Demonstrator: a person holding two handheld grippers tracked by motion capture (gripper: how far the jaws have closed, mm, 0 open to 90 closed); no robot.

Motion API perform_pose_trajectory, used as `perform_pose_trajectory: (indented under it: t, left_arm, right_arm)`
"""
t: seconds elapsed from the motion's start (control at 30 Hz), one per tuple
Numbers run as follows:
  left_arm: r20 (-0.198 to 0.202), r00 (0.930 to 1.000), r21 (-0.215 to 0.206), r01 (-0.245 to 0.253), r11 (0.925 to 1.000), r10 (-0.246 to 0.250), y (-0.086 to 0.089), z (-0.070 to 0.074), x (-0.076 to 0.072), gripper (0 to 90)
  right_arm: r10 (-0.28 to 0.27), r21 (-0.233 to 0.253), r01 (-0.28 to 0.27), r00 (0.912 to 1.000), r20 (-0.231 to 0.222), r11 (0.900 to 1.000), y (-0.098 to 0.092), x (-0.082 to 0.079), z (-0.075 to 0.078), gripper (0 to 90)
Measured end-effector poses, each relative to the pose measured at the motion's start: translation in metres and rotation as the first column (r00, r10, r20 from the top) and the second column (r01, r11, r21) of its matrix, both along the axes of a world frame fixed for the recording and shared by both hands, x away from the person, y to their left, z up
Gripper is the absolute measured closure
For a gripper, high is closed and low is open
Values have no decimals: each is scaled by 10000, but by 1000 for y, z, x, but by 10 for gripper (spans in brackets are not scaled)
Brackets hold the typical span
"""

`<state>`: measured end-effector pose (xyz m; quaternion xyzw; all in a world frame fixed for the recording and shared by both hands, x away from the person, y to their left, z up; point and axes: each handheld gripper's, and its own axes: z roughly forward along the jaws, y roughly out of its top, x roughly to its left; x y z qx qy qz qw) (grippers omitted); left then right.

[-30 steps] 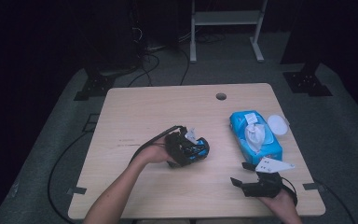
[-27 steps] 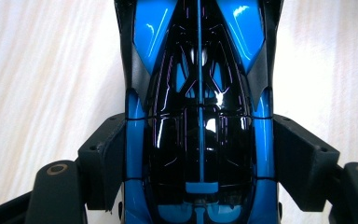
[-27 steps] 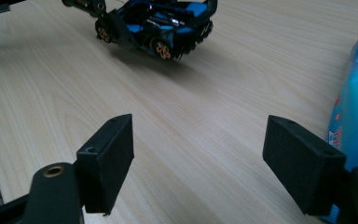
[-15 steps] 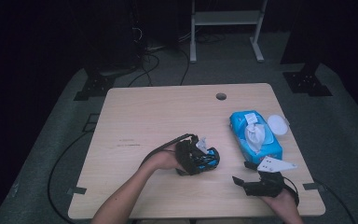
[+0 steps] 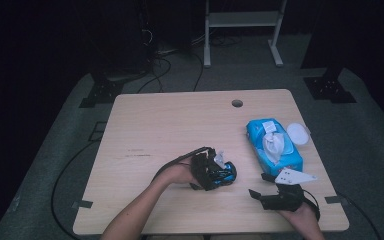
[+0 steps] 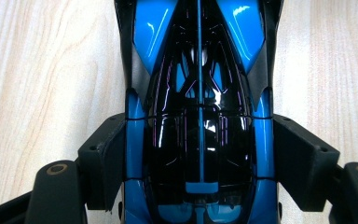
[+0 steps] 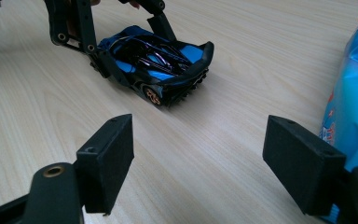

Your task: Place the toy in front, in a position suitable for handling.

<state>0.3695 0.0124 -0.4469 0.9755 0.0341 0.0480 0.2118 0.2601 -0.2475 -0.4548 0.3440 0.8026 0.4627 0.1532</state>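
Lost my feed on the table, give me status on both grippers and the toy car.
Left gripper shut on the toy car, wheels on the table. Right gripper open, holding nothing, beside the wipes pack. Bare tabletop between right jaws and car.

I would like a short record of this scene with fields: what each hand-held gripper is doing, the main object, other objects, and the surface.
left hand-held gripper: shut on the toy car, jaws against its two sides
right hand-held gripper: open, nothing between the jaws, low over the table near the person
main object: blue and black toy car, wheels on the table
other objects: blue wet-wipe pack with a wipe sticking up; white round lid beside it
surface: light wooden table with a cable hole at the far edge
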Motion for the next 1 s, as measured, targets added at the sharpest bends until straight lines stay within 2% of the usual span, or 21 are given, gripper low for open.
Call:
perform_pose_trajectory:
  t: [0.2,0.37,0.43,0.6,0.7,0.8,1.0]
  left_arm:
    - [-141,9999,68,-46,10000,47,0,-4,1,259]
    - [-343,9993,-309,-124,9994,113,3,-2,3,272]
    - [-319,9995,-154,-76,9999,71,3,-2,3,273]
    - [-439,9989,-342,-160,9993,145,5,-3,5,269]
    - [-307,9992,-585,-279,9979,262,6,-1,5,231]
    - [48,9995,-806,-312,9963,317,7,6,3,184]
    - [272,9988,-1464,-370,9885,414,14,12,-3,130]
  right_arm:
    - [-9,7,9,10000,3,10000,0,0,0,238]
    - [-1,26,1,10000,7,10000,0,0,0,238]
    - [-10,35,10,10000,-35,10000,0,0,0,238]
    - [12,24,-12,10000,15,10000,1,0,0,238]
    - [-1,19,1,10000,-49,10000,1,0,-1,238]
    - [-13,53,13,10000,-58,10000,1,0,-1,238]
    - [-82,64,82,9999,-74,9999,2,0,0,234]
